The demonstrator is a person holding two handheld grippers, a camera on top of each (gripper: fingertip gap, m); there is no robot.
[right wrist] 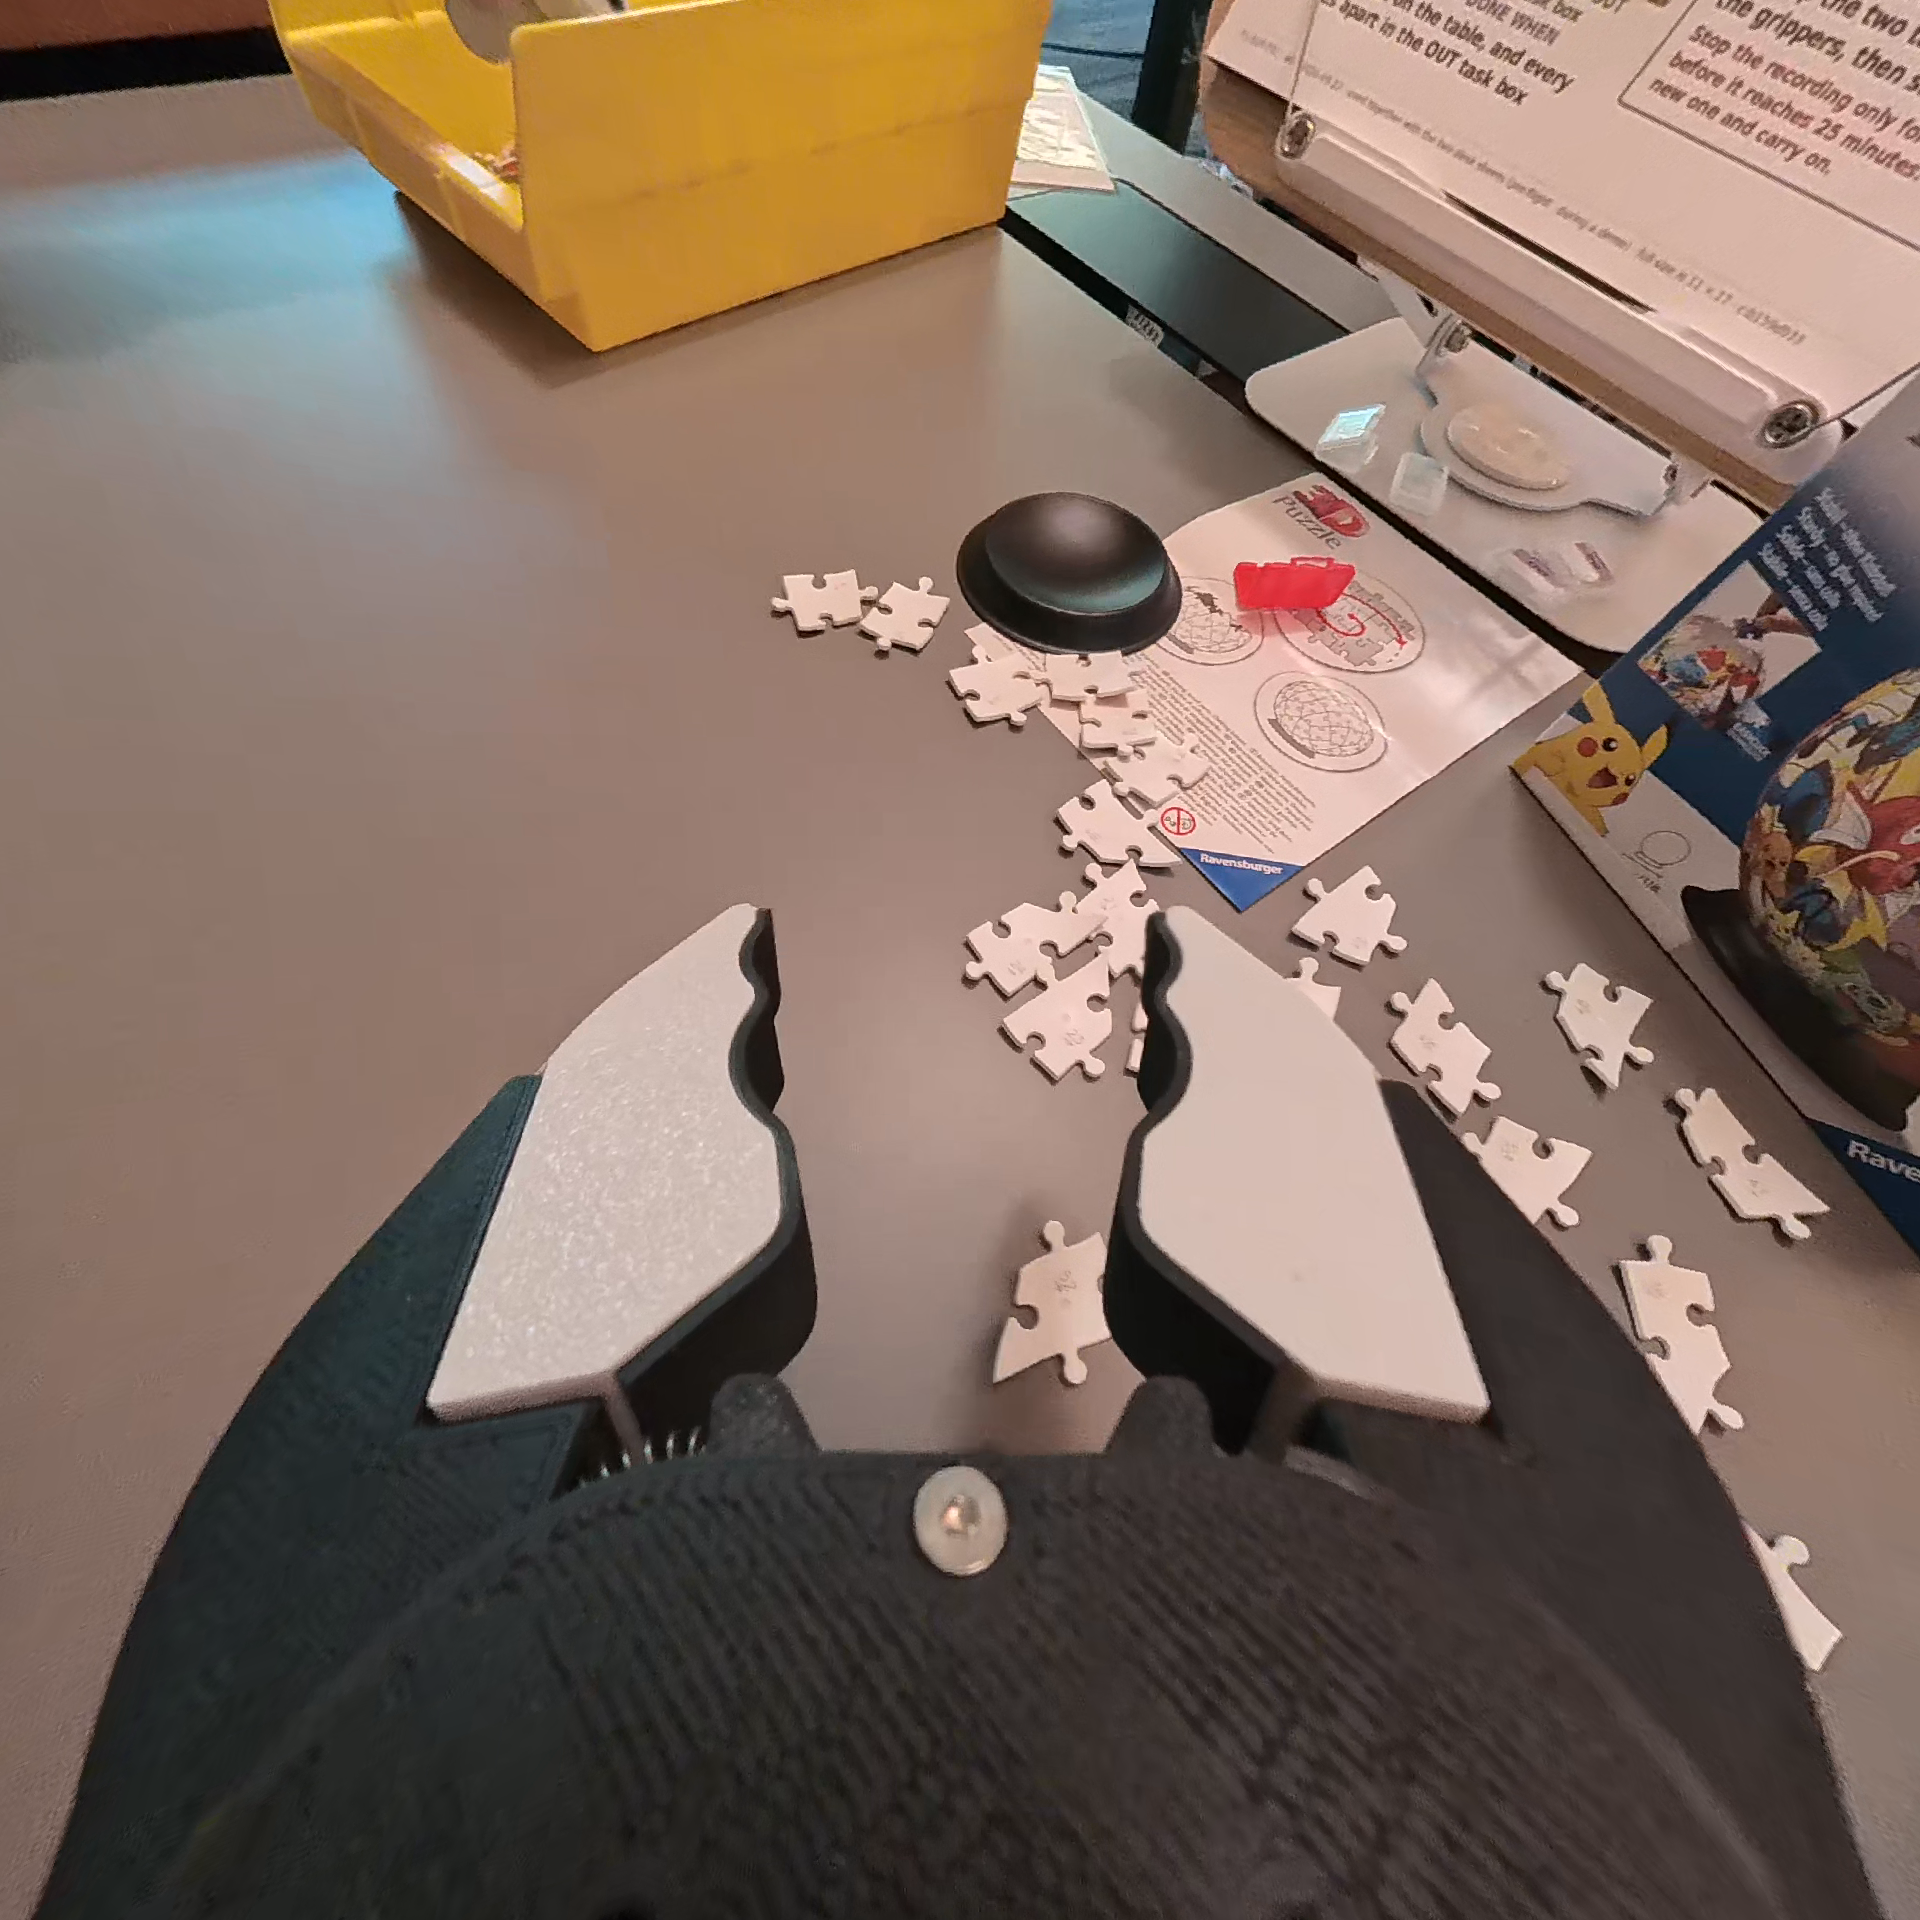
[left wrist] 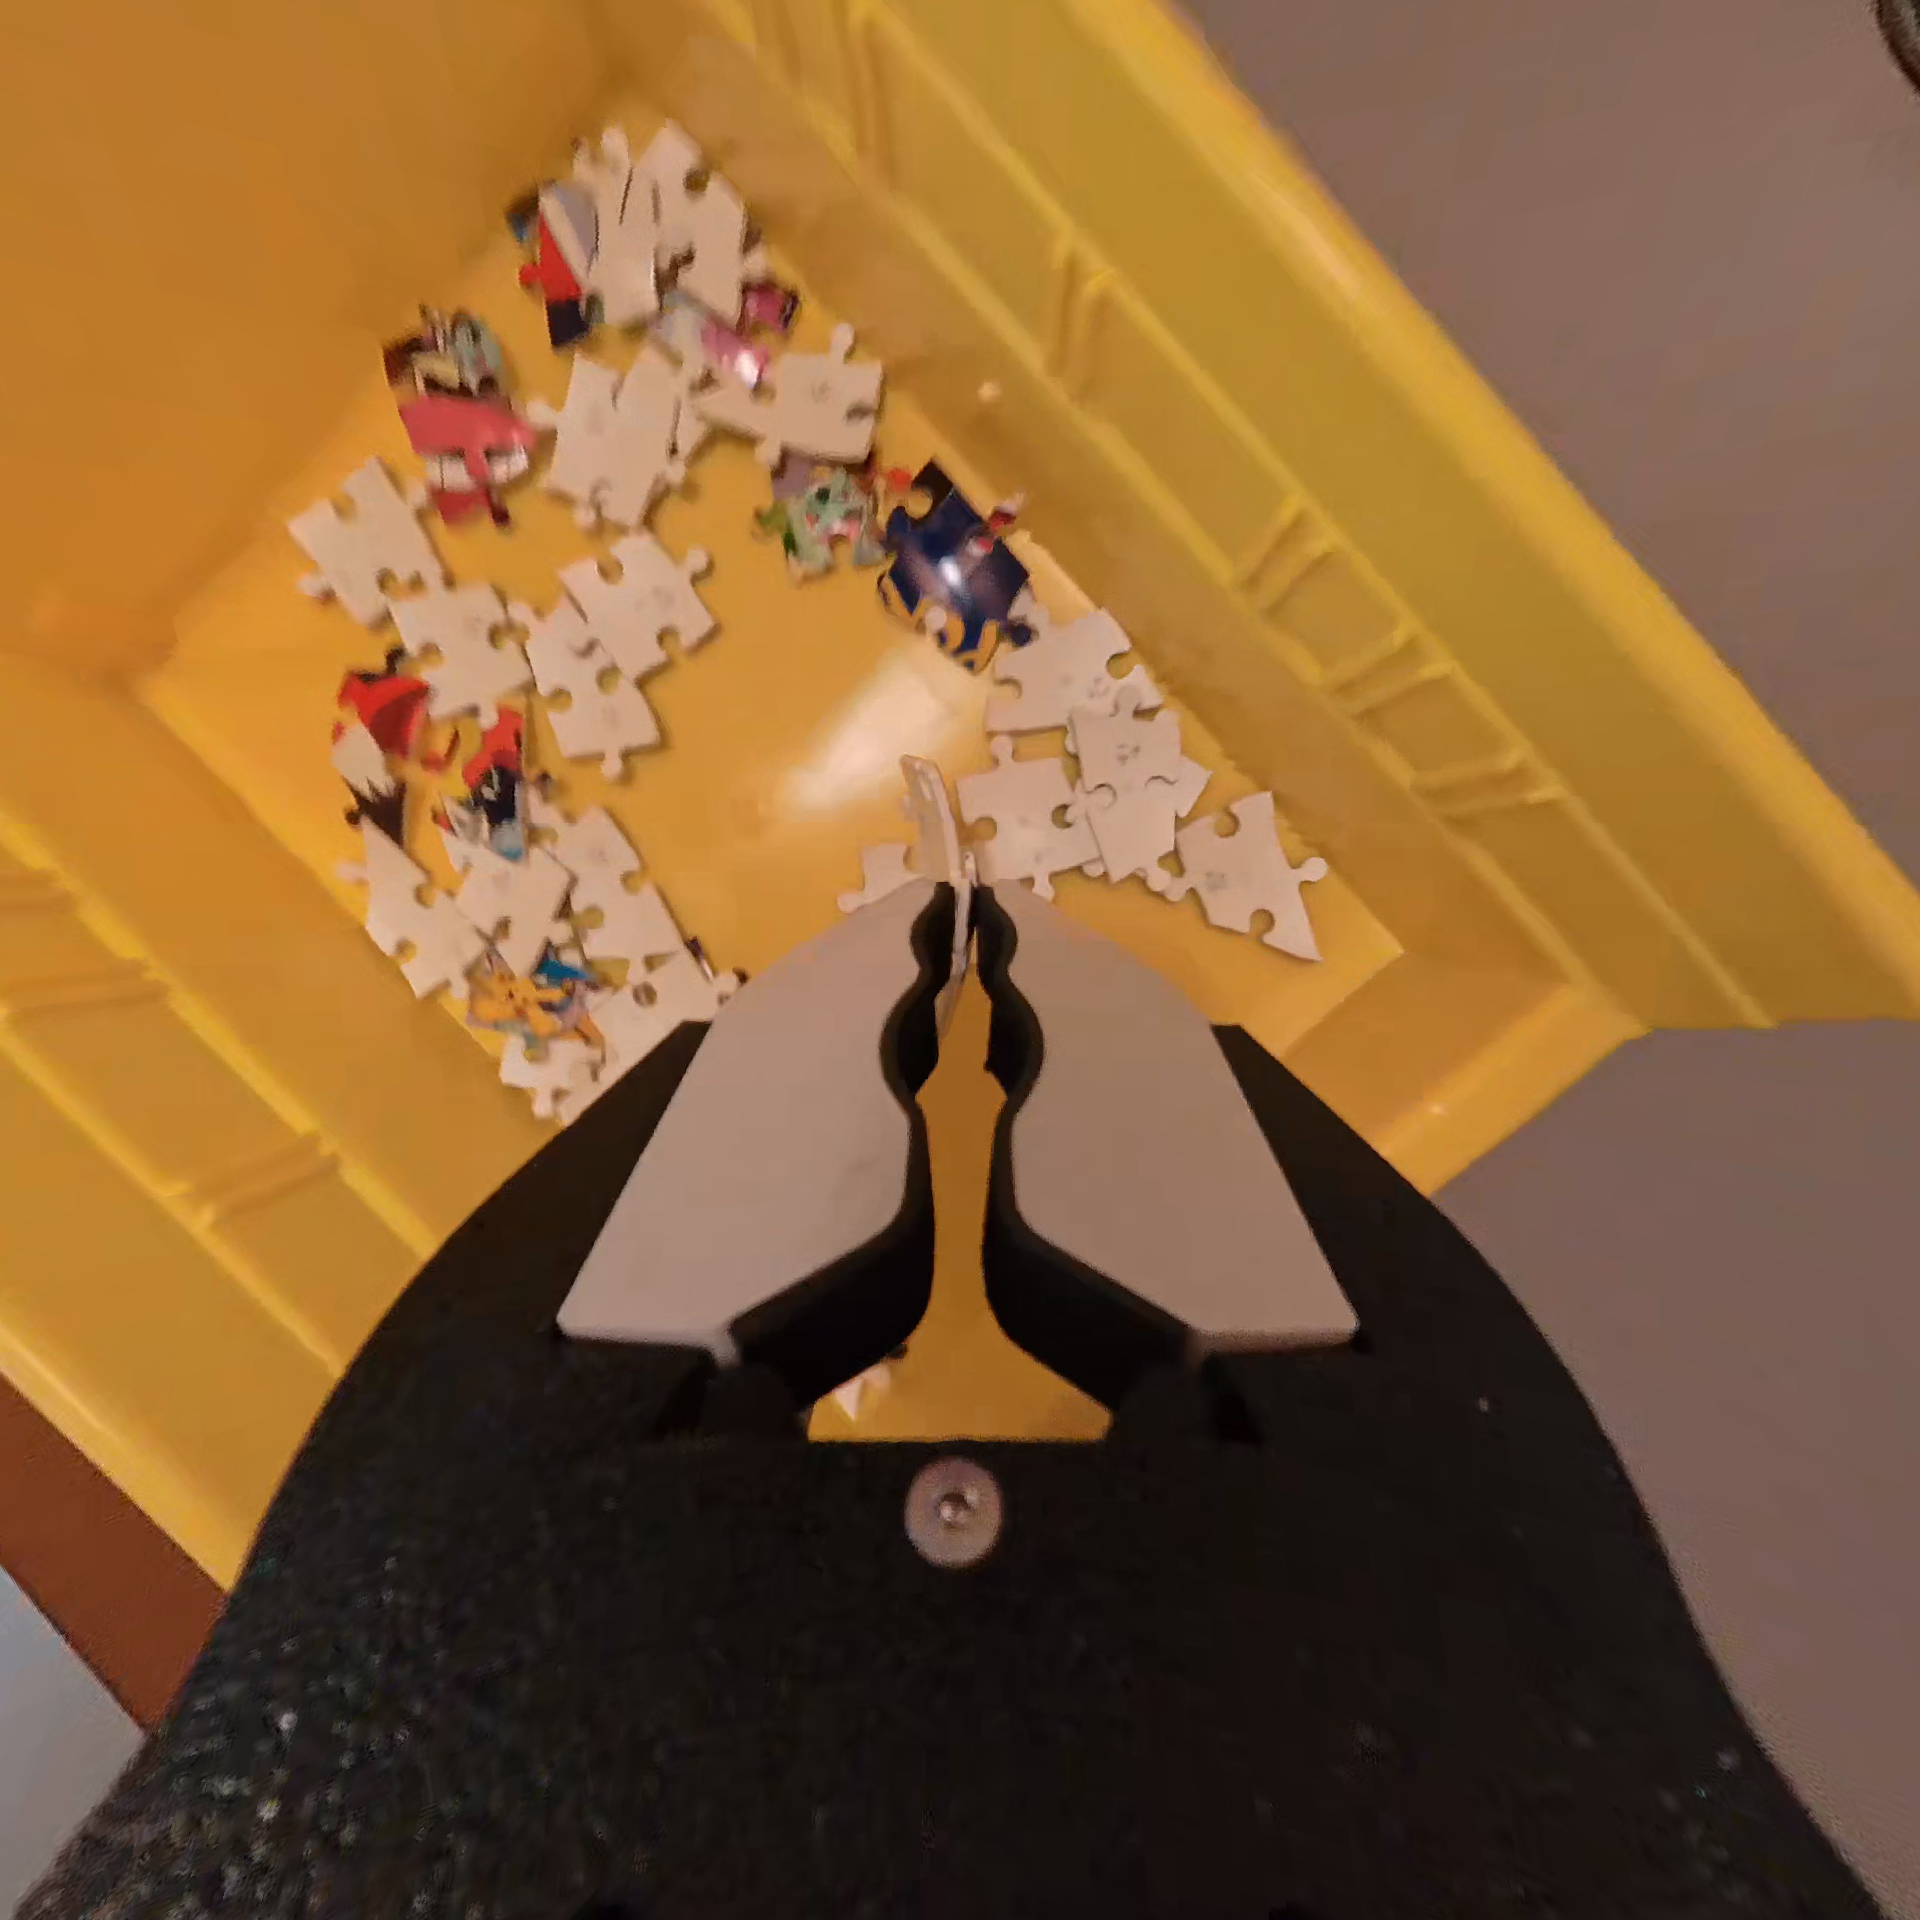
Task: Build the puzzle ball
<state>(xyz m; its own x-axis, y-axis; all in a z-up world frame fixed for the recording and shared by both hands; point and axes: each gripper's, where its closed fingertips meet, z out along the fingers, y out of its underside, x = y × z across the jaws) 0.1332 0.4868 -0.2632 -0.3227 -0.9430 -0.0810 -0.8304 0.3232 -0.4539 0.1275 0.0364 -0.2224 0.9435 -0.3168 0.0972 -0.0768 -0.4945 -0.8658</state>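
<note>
My left gripper (left wrist: 964,902) is inside the yellow bin (left wrist: 1143,343), shut on a white puzzle piece (left wrist: 935,821) that stands on edge between the tips. Several loose puzzle pieces (left wrist: 613,634), white side or picture side up, lie on the bin floor. My right gripper (right wrist: 961,935) is open and empty, low over the grey table (right wrist: 416,675). Several white pieces (right wrist: 1049,977) lie scattered just ahead and to its right; one piece (right wrist: 1049,1309) lies between its fingers. A black round stand (right wrist: 1068,571) sits farther ahead.
The yellow bin (right wrist: 727,156) stands at the table's far side. An instruction leaflet (right wrist: 1351,727) with a red plastic part (right wrist: 1294,584) lies right of the stand. The puzzle box (right wrist: 1787,831) is at the right edge. A white document holder (right wrist: 1558,208) stands at the far right. The tips of one gripper are about 45 centimeters away from the tips of the other.
</note>
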